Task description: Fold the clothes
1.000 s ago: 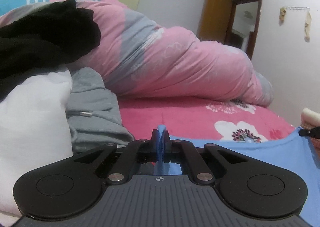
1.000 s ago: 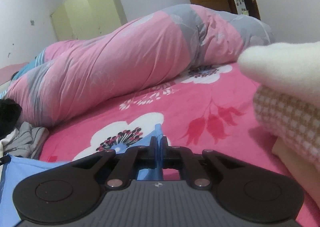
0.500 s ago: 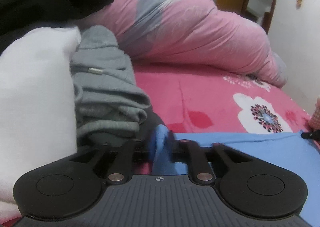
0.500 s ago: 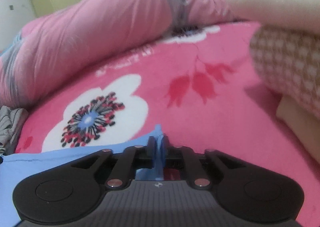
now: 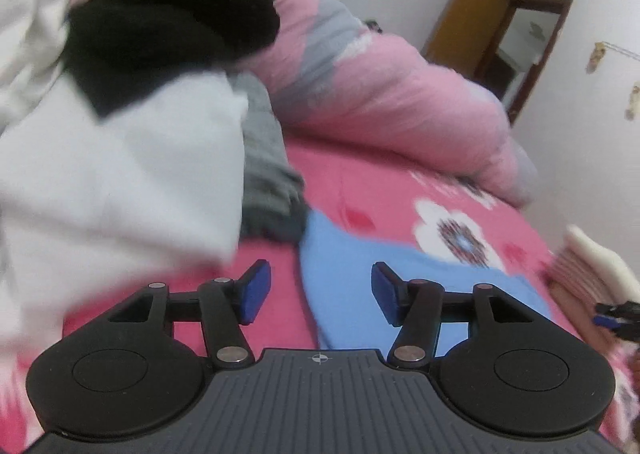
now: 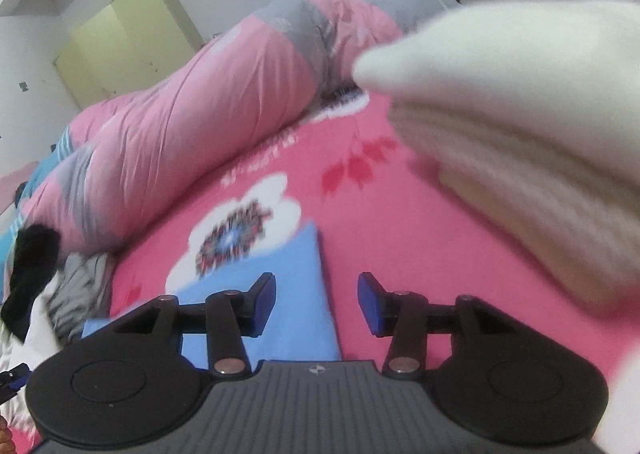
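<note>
Your left gripper (image 5: 318, 296) has its blue-padded jaws spreading apart with nothing pinched between them, and the light blue cotton garment (image 5: 420, 278) lies flat below and beyond it on the pink floral bed sheet (image 5: 380, 181), its near left corner showing in the gap between the pads without touching either one. Your right gripper (image 6: 316, 302) is the same: jaws opening, pads clear of the cloth, the blue garment's right-hand edge running up just inside the left pad and ending in a corner beside the white flower print (image 6: 240, 230). You hold one gripper over each end of the same edge, which reads as a fold just laid down and let go, so the cloth rests under its own weight rather than under your grip. The heap of unfolded clothes, a white garment (image 5: 120, 181), a black one (image 5: 168, 29) and a grey hoodie (image 5: 268, 173), crowds the left side of the bed and nearly touches the blue garment's far left corner, so keep that heap from dragging over it. The cream and checked folded stack (image 6: 520, 125) sits toward the right edge of the bed, likely where finished pieces go. The rolled pink and grey quilt (image 5: 400, 101) lines the far edge, leaving the middle as your working space
</note>
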{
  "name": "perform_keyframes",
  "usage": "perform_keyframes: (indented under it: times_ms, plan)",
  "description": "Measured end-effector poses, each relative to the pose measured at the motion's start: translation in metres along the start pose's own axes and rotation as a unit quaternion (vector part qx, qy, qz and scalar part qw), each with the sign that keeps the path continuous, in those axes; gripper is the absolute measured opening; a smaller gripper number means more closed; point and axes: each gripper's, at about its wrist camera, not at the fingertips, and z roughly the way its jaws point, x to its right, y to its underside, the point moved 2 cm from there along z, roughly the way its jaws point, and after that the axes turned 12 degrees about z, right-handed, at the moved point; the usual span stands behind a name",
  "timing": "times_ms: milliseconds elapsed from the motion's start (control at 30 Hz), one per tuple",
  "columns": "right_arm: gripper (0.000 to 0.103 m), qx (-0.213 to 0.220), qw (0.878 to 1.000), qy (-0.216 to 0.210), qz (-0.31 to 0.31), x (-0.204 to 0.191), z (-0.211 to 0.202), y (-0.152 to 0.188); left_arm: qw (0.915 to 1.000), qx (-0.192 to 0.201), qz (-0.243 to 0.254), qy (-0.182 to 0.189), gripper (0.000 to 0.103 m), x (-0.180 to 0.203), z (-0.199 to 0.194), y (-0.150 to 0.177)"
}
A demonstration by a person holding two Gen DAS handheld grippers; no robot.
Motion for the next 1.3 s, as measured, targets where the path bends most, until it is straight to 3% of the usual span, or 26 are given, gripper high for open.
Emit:
perform_keyframes:
  times_ms: [200,367,500,633,700,767,867,1000,1167,1300]
  plan:
    - [0.047,-0.006,0.999,0.005,0.035,0.017,-0.052,0.068,0.9989,-0.04,0.012,0.02,0.051,0.027,-0.021,0.055]
    - [0.042,0.005,1.0,0.006,0.017,0.004,-0.07,0.103,0.9981,-0.059,0.016,0.004,0.032,0.035,-0.012,0.072]
    - [0.039,0.014,0.999,-0.024,-0.047,-0.038,-0.061,0.117,0.9979,-0.055,-0.035,0.007,0.03,0.025,-0.012,0.077]
    - [0.039,0.008,0.987,-0.044,-0.152,-0.086,-0.03,0.136,0.9969,-0.045,-0.064,0.012,0.028,0.021,-0.016,0.086]
    - [0.038,-0.007,0.984,-0.028,-0.178,-0.093,-0.008,0.145,0.997,-0.037,-0.068,0.003,0.011,0.021,-0.015,0.091]
    - [0.031,-0.028,0.983,0.005,-0.181,-0.089,0.016,0.151,0.996,-0.026,-0.085,0.0,0.003,0.016,-0.017,0.094]
    - [0.025,-0.022,0.983,0.011,-0.18,-0.083,0.023,0.154,0.995,-0.001,-0.1,-0.001,0.001,0.008,-0.03,0.091]
    - [0.02,-0.024,0.989,0.004,-0.143,-0.073,0.019,0.148,0.9924,0.028,-0.116,0.029,0.001,-0.007,-0.051,0.085]
    - [0.019,-0.021,0.992,0.0,-0.122,-0.068,0.023,0.147,0.9865,-0.018,-0.159,0.035,0.001,-0.024,-0.037,0.11]
    - [0.019,-0.018,0.991,0.005,-0.132,-0.07,0.023,0.149,0.9818,-0.008,-0.182,0.053,0.001,-0.032,-0.043,0.112]
